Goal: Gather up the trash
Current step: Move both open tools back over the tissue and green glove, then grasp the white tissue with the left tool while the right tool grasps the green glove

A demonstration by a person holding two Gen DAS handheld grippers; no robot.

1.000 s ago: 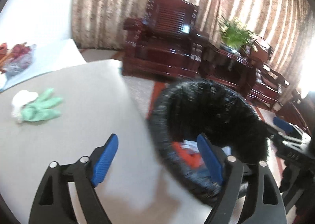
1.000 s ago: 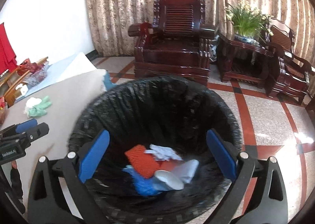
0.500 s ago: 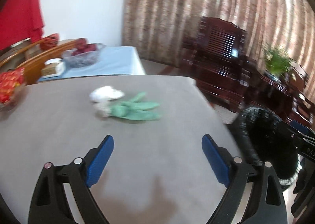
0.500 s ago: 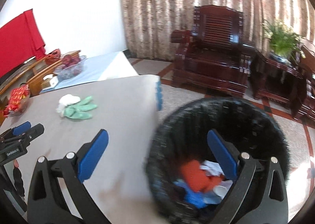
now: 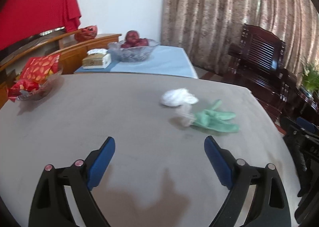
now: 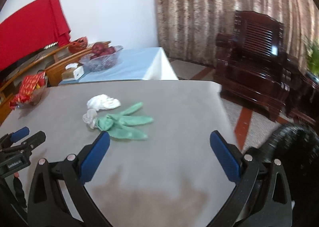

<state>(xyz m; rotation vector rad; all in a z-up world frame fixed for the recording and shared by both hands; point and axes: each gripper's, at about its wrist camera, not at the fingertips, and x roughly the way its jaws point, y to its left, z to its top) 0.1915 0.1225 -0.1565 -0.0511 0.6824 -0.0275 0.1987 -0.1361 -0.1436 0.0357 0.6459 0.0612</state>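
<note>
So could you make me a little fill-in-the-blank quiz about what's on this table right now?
1. The glove lying on the grey table is ____ in colour.
2. Next to it sits a crumpled ____ tissue.
3. The fingers of the left gripper have ____ pads.
4. The right gripper is ____, holding nothing.

Missing words: green; white; blue; open

Tabletop (image 5: 99, 123): matt grey cloth. Glove (image 6: 127, 123): thin green rubbery film. Tissue (image 6: 103, 103): crumpled white paper. Fingers (image 6: 95, 157): blue textured pads, black plastic.
</note>
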